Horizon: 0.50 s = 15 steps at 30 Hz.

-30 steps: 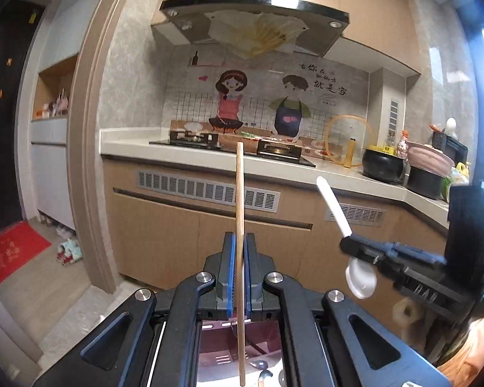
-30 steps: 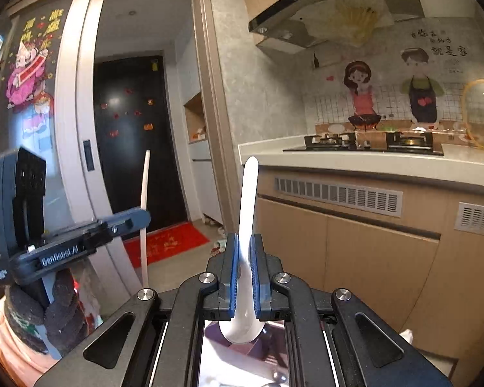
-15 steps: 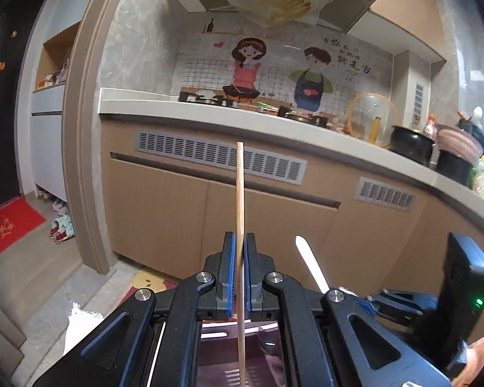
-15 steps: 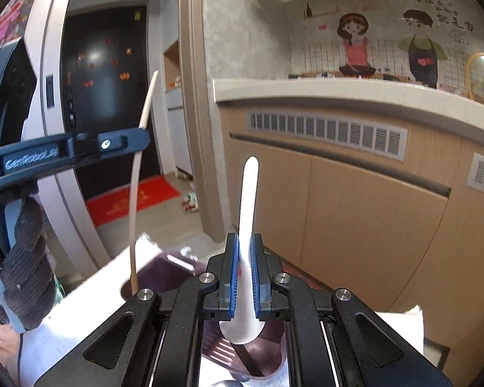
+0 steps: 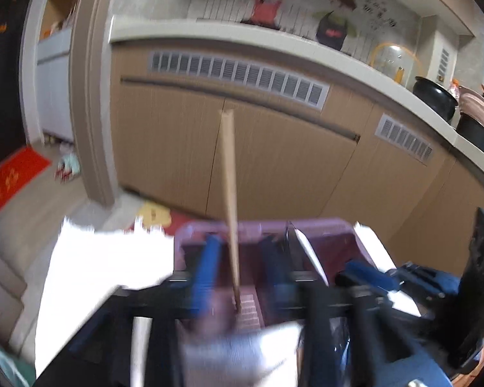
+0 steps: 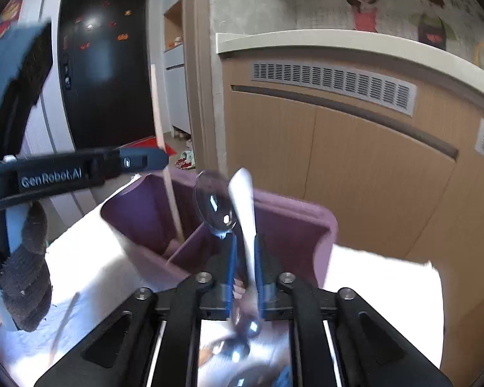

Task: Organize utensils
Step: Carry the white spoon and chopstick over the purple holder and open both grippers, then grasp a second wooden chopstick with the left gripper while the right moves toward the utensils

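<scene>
Two tongs over one purple holder: left parted around one chopstick, right pinching one white spoon.

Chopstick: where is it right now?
Right wrist view, left side: the chopstick stands in the purple holder's left compartment, beside the metal spoon.

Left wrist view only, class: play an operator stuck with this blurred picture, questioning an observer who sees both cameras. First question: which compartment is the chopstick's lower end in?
Observer: The chopstick stands in the left compartment of the purple utensil holder, as the right wrist camera sees it.
Operator: Is the other compartment occupied?
Observer: Yes, a metal spoon stands there, bowl up.
Operator: And the other gripper?
Observer: The right gripper is shut on a white spoon, handle up, right by the metal spoon.
</scene>
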### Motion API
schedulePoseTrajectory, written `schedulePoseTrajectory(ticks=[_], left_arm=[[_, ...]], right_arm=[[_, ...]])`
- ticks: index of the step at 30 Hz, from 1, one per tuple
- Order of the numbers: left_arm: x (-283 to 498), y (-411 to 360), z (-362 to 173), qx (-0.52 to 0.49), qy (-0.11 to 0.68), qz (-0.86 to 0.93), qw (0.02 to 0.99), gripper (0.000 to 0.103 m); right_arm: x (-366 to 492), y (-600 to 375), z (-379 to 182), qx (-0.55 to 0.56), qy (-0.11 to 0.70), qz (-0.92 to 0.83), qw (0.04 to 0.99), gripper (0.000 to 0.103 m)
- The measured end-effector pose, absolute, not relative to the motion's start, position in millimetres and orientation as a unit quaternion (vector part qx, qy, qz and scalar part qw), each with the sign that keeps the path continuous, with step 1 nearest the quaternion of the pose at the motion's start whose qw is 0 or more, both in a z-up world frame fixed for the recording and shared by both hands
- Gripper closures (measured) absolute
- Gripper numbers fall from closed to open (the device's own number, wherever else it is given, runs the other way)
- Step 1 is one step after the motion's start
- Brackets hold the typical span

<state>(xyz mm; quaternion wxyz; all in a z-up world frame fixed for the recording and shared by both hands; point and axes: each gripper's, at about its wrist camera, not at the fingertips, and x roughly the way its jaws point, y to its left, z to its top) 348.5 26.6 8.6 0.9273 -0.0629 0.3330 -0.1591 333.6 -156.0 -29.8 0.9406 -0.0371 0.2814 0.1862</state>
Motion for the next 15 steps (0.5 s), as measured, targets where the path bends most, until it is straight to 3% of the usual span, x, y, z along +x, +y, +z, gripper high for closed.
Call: schedulePoseTrajectory(ticks=[2,4,6,7,15], left_arm=[[332,33,13,-0.061,0.344,-0.152,0.924,0.043],[308,37,19,-0.036,0.349,-0.137,0.926,0.041],[288,43,20,-0.014,0.358,-0.111,0.927,0.022],[277,47,19,-0.005,0.366,-0.097,0.925,0.018],[228,80,-41,-0.006,0.506,-0.053,0.861,0.021]], right_arm=[[314,-166,-23,-0.028,0.276,0.178,0.944,0.052],[291,-177,-17,-0.015,0.269,0.172,0.948,0.039],[267,-188,-11,-0.01,0.27,0.166,0.949,0.038],[258,-191,-11,-0.013,0.276,0.16,0.948,0.038],[209,-212,-37,-0.015,0.38,0.107,0.919,0.032]])
